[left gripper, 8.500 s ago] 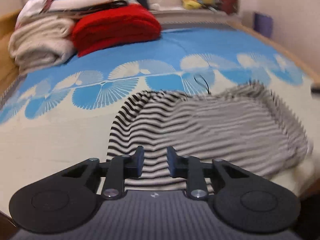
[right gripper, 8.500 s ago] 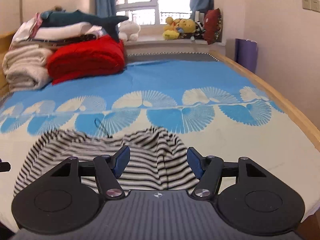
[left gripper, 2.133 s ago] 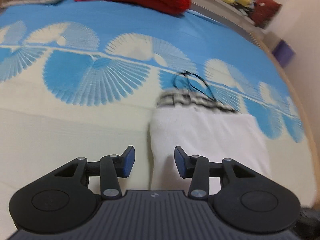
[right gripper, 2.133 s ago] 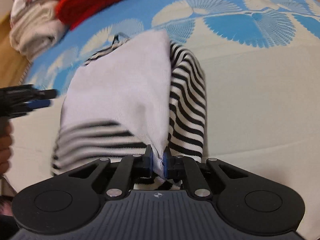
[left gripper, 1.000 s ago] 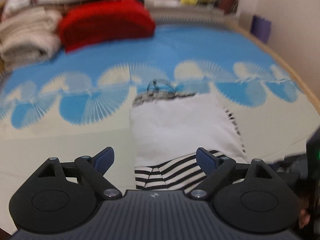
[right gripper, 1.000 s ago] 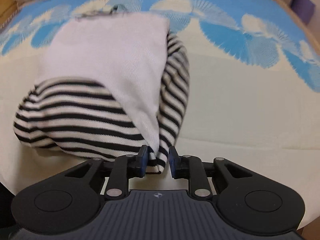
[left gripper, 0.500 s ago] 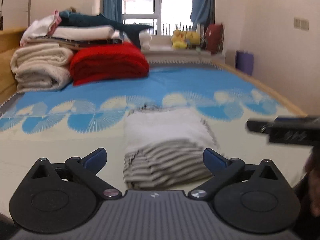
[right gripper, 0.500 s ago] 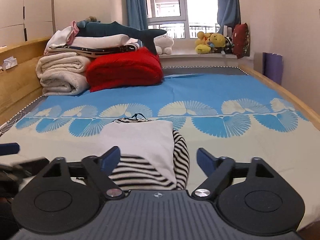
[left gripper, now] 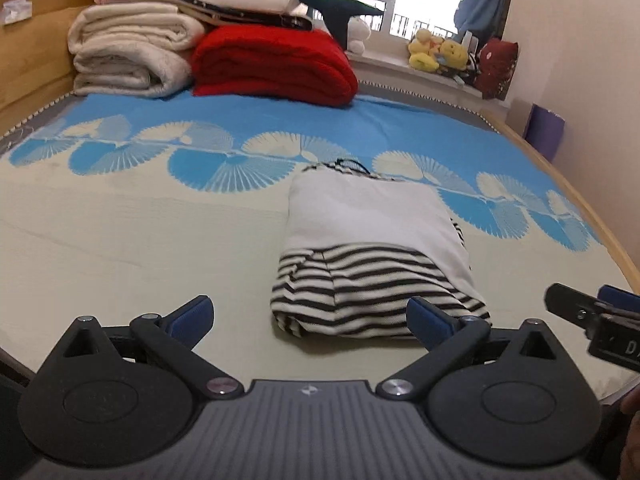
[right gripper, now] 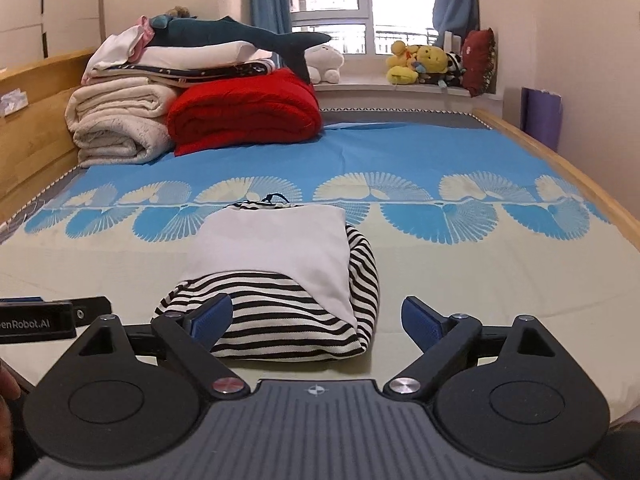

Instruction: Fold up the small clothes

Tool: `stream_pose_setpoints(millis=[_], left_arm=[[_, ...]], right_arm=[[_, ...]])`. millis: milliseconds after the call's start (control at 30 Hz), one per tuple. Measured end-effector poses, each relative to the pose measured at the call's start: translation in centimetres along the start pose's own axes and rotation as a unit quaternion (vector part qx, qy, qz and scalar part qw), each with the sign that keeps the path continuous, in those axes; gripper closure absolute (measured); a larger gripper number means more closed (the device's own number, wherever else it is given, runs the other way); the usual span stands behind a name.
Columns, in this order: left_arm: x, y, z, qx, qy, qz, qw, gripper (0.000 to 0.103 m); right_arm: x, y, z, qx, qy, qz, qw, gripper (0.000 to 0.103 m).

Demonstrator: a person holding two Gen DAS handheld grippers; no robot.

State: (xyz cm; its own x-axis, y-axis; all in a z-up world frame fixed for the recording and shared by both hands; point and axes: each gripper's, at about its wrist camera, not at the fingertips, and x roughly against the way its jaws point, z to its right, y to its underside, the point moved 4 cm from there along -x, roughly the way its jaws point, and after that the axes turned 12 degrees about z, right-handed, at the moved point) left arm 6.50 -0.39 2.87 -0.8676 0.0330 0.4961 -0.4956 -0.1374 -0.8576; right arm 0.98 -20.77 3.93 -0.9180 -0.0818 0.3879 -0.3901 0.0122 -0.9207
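Note:
A small black-and-white striped garment (left gripper: 376, 240) (right gripper: 276, 248) lies folded into a compact bundle on the bed, its plain white side on top and a dark cord loop at its far end. My left gripper (left gripper: 308, 308) hovers just short of the bundle's near edge, open wide, touching nothing. My right gripper (right gripper: 316, 305) hangs in front of the same near edge with its jaws opening. The cloth lies beyond the fingers and no pad presses on it. Each gripper shows at the edge of the other's view.
A red blanket (right gripper: 244, 112), rolled cream blankets (right gripper: 116, 128) and a shark plush (right gripper: 240, 36) are stacked at the bed's far left. Soft toys (right gripper: 420, 62) sit on the window sill. A wooden bed rail (right gripper: 560, 168) runs along the right, with a purple roll (right gripper: 542, 116) behind it.
My right gripper let go of the garment's near corner, opened wide and drew back and up. The left jaws spread wider and that hand shifted sideways. The bundle stays put.

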Motion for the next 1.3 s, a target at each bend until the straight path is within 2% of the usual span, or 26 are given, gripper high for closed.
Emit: stream_pose_setpoints(millis=[167, 400, 1300], left_arm=[[-0.6, 0.9, 0.6, -0.016, -0.004, -0.024, 0.9996, 0.001], [-1.2, 1.6, 1.3, -0.028, -0.006, -0.032, 0.9991, 0.001], [-1.5, 2.2, 2.0, -0.033, 0.004, -0.034, 0.9989, 0.001]], right_arm=[[-0.8, 0.6, -1.0, 0.018, -0.007, -0.016, 1.000, 0.010], [-1.9, 1.0, -1.7, 0.022, -0.009, -0.026, 0.999, 0.010], [-2.4, 1.6, -2.1, 0.038, -0.015, -0.038, 0.998, 0.010]])
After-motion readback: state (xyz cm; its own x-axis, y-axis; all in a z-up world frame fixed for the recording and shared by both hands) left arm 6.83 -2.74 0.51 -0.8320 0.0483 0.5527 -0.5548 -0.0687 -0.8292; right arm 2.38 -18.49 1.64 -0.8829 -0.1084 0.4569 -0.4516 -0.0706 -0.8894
